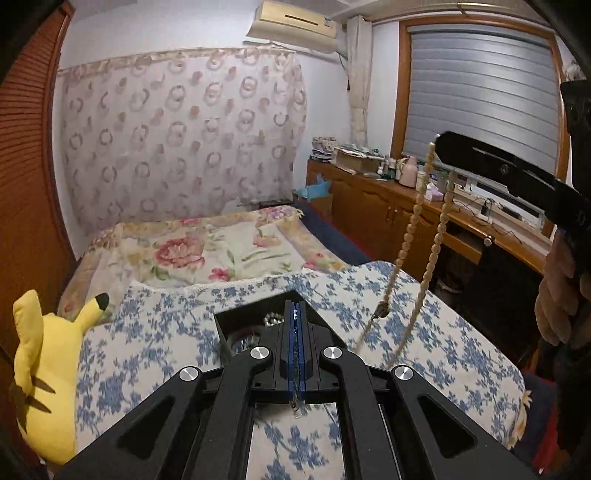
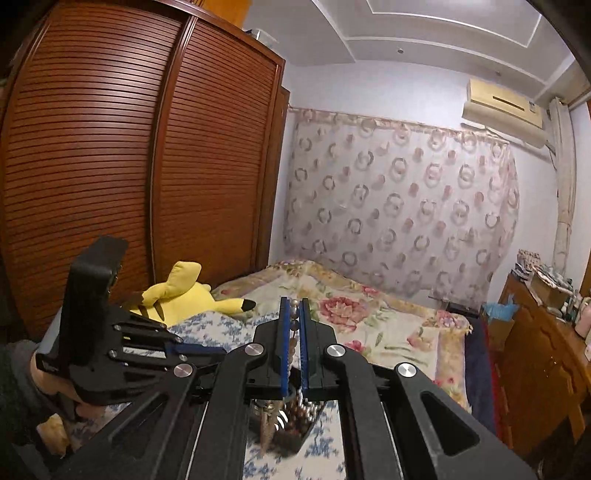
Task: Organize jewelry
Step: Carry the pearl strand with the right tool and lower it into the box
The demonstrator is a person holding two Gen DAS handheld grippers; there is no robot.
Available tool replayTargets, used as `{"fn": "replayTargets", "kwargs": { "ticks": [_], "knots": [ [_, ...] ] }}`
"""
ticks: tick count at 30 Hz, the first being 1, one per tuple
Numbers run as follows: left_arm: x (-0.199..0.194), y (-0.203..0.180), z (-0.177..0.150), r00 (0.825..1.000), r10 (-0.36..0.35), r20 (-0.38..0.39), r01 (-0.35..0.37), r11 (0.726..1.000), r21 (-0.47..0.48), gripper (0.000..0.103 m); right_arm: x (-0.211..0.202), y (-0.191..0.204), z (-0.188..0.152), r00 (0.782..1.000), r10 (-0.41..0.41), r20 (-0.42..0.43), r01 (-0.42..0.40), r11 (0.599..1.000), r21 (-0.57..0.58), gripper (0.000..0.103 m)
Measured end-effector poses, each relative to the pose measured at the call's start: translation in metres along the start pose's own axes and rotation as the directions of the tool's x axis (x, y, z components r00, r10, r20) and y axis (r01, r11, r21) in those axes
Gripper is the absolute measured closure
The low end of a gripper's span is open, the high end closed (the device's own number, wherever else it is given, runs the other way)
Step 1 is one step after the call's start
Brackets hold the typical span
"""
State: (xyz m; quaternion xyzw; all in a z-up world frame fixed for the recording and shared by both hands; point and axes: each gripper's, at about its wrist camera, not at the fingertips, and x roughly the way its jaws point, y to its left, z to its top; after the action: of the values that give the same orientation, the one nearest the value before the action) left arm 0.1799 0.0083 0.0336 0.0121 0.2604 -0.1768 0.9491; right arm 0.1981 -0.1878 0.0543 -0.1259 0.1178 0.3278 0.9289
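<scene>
Over the floral bedspread [image 1: 443, 332], 2 grippers are lifting jewelry: the left gripper [image 1: 295, 314] is clamping a thin chain, the right gripper [image 2: 294, 306] is pinching the bead necklace [image 1: 439, 229] dangling above the black box [image 1: 240, 317]. Next likely needs separating both strands.

**Bedroom furnishings around the bed**

A yellow plush toy with black-tipped ears [image 1: 44, 373] lies at the left edge of the bed, beside the blue-and-white floral quilt [image 1: 424, 354]. Past the quilt, a cream blanket printed with pink roses [image 1: 207, 251] covers the far end of the bed. A sheer curtain patterned with rings [image 1: 177, 140] hangs on the far wall, with a beige wall air conditioner [image 1: 291, 26] above it. A reddish-brown louvred wooden wardrobe [image 2: 110, 155] stands along the left side. A long wooden sideboard [image 1: 373, 206], cluttered on top, runs under the window with grey slatted blinds [image 1: 480, 96].
</scene>
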Motion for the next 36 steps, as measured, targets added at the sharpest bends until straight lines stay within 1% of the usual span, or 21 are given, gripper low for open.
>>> {"fn": "replayTargets", "kwargs": {
  "ticks": [5,10,16,23,28,32,34,36],
  "knots": [
    [0.02,0.011,0.008,1.0,0.012,-0.014,-0.012,1.0,-0.007,0.102,0.022,-0.003,0.008,1.0,0.021,0.002,-0.021,1.0,-0.021,0.097],
    [0.044,0.025,0.007,0.999,0.008,-0.046,-0.01,1.0,-0.028,0.102,0.042,-0.013,0.005,0.999,0.031,-0.01,-0.031,0.999,-0.012,0.097],
    [0.076,0.037,-0.003,0.995,-0.002,-0.1,-0.003,0.999,-0.049,0.102,0.081,-0.026,-0.02,0.993,0.062,-0.099,-0.059,0.998,0.03,0.097],
    [0.097,0.039,-0.009,0.991,-0.015,-0.13,0.007,0.998,-0.055,0.102,0.116,-0.029,-0.051,0.978,0.091,-0.189,-0.08,0.995,0.064,0.097],
    [0.107,0.041,-0.007,0.99,-0.012,-0.14,0.005,0.998,-0.055,0.102,0.13,-0.028,-0.069,0.966,0.103,-0.236,-0.085,0.993,0.086,0.097],
    [0.112,0.042,-0.006,0.989,-0.013,-0.145,0.005,0.999,-0.054,0.102,0.132,-0.029,-0.078,0.959,0.123,-0.256,-0.098,0.989,0.109,0.097],
    [0.113,0.042,-0.007,0.989,-0.014,-0.146,0.006,0.998,-0.055,0.102,0.134,-0.029,-0.08,0.956,0.121,-0.266,-0.095,0.989,0.11,0.097],
    [0.116,0.042,-0.006,0.989,-0.013,-0.148,0.004,0.998,-0.056,0.102,0.135,-0.03,-0.082,0.955,0.117,-0.272,-0.091,0.99,0.108,0.095]
  ]
}}
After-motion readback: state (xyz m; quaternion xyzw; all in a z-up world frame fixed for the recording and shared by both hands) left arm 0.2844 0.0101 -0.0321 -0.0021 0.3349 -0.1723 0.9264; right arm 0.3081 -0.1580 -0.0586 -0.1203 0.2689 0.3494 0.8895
